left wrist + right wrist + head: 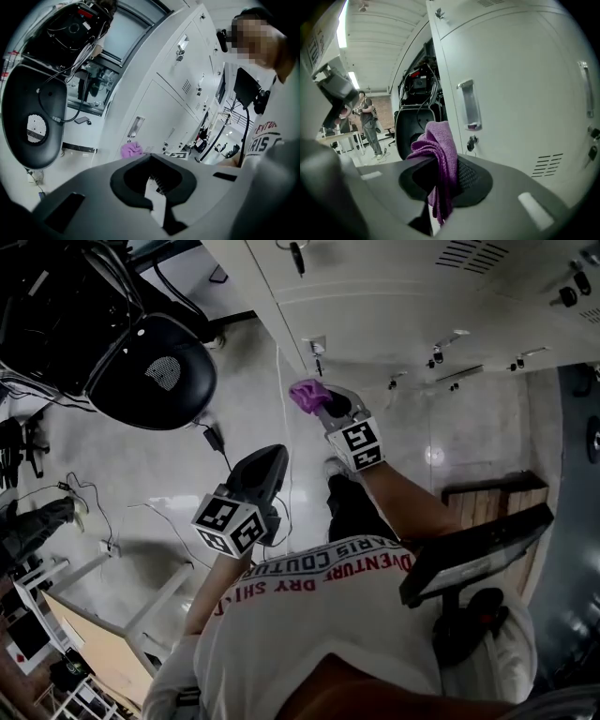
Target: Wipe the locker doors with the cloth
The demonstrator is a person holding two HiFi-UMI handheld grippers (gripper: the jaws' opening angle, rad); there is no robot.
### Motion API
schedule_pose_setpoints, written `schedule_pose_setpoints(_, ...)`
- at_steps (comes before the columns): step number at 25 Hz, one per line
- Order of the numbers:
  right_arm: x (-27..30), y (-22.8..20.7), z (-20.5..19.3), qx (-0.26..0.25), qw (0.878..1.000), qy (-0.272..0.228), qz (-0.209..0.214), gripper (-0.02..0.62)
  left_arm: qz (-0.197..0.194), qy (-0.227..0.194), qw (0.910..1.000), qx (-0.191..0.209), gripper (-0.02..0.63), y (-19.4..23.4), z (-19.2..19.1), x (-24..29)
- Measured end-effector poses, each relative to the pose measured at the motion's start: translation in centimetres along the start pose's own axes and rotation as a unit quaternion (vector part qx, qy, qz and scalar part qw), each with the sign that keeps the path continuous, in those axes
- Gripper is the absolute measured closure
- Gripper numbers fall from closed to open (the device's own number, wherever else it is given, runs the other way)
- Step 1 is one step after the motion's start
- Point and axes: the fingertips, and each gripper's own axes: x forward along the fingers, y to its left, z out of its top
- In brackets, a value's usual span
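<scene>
A purple cloth is bunched in my right gripper, which is shut on it close to the lower edge of a pale grey locker door. In the right gripper view the cloth hangs out between the jaws of that gripper, just short of the door and its recessed handle with a key lock below. My left gripper hangs lower, away from the lockers, shut with nothing in it. From there the cloth shows against the lockers.
A black office chair stands left of the lockers, with cables trailing over the pale floor. A wooden bench sits at the right. A white table frame is at lower left. A person stands far off in the room.
</scene>
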Motion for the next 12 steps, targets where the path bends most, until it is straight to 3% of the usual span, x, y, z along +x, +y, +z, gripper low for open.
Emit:
schedule_pose_setpoints(4,3.3,-1.4,-2.9,0.018,0.999,0.011,-0.024,0.541,0.007,0.006,0.9999,-0.006,0.606,1.9,-2.4,0.5)
schedule_pose_setpoints(12,6.6,-4.4,-3.9,0.022,0.998,-0.002,-0.065,0.543,0.003,-0.014,0.9999,0.0,0.606,4.3,-4.1,3.0)
